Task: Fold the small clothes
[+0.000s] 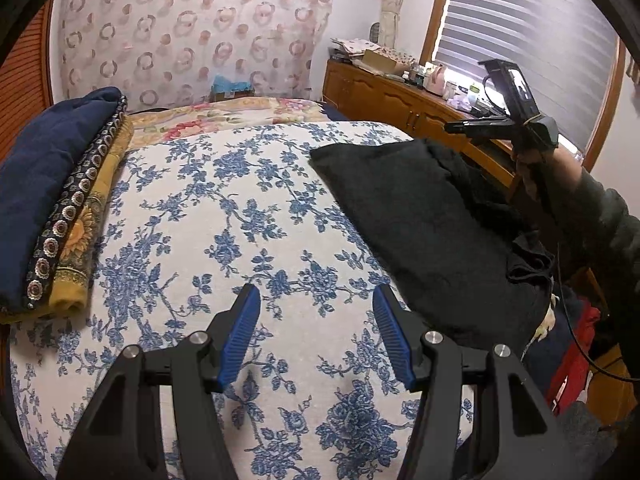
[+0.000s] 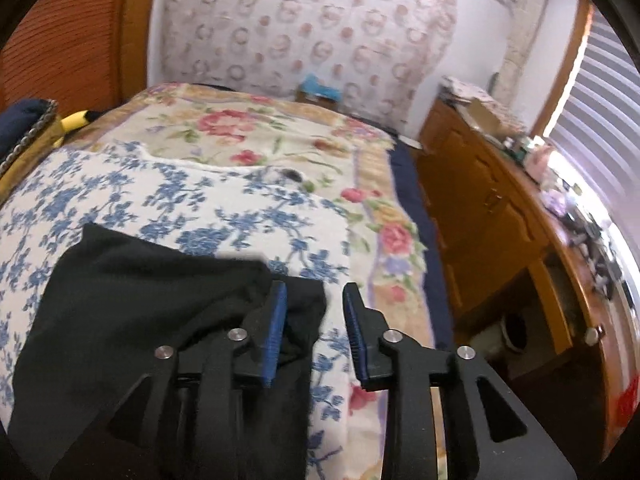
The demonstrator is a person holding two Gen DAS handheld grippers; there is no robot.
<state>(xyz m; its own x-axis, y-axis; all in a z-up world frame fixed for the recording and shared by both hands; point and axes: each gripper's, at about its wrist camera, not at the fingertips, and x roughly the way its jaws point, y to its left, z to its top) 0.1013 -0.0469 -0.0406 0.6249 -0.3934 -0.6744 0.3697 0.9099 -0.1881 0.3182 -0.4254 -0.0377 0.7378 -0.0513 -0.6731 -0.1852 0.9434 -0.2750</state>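
Bedspread (image 1: pixel 224 216): black garment (image 1: pixel 420 216) lengthwise, headboard-pointing.

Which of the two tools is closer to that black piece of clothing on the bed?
The right tool: it hangs open right over the black garment's edge. The left tool, also open, hovers beside it over bare floral bedspread.

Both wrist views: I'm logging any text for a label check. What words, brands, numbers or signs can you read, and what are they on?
No readable text in either view.
Boxes and small items on the wooden dresser: any print too small and blurred to read.
Black garment: no label or tag showing.
Stack of folded clothes: patterns only, no lettering.
Blue floral bedspread: print only.
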